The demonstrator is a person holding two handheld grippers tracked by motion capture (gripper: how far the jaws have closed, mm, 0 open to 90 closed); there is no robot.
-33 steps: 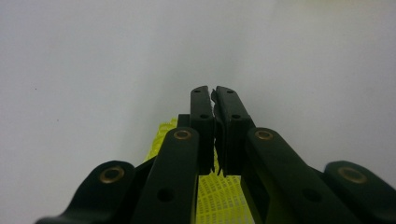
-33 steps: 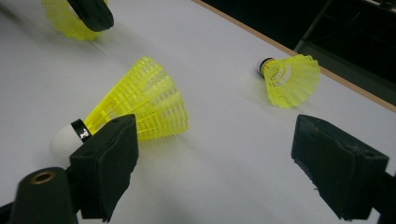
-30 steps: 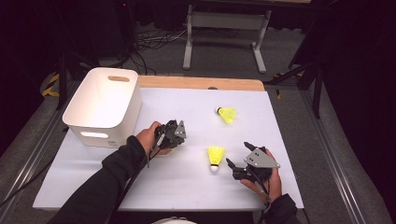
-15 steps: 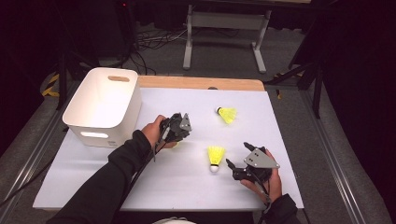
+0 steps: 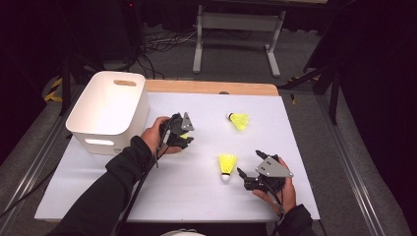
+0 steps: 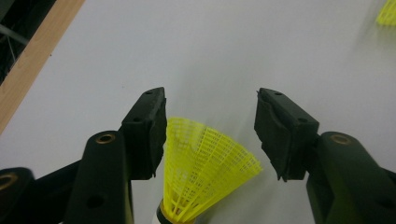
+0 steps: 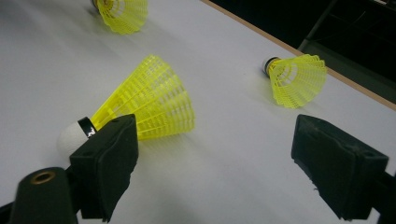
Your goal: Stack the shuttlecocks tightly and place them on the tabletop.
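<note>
Yellow mesh shuttlecock (image 6: 205, 168), white bin (image 5: 109, 110); black hand-held gripper (image 6: 210, 135)

In the left gripper view, the yellow mesh plastic shuttlecock (image 6: 205, 175) between the jaws is cut off at the bottom edge, its cork hidden. In the high view, the left claw (image 5: 181, 133) covers most of it.

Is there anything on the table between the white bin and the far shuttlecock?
Yes: in the high view the left gripper sits between the bin and the far shuttlecock, with another shuttlecock between its jaws.
</note>
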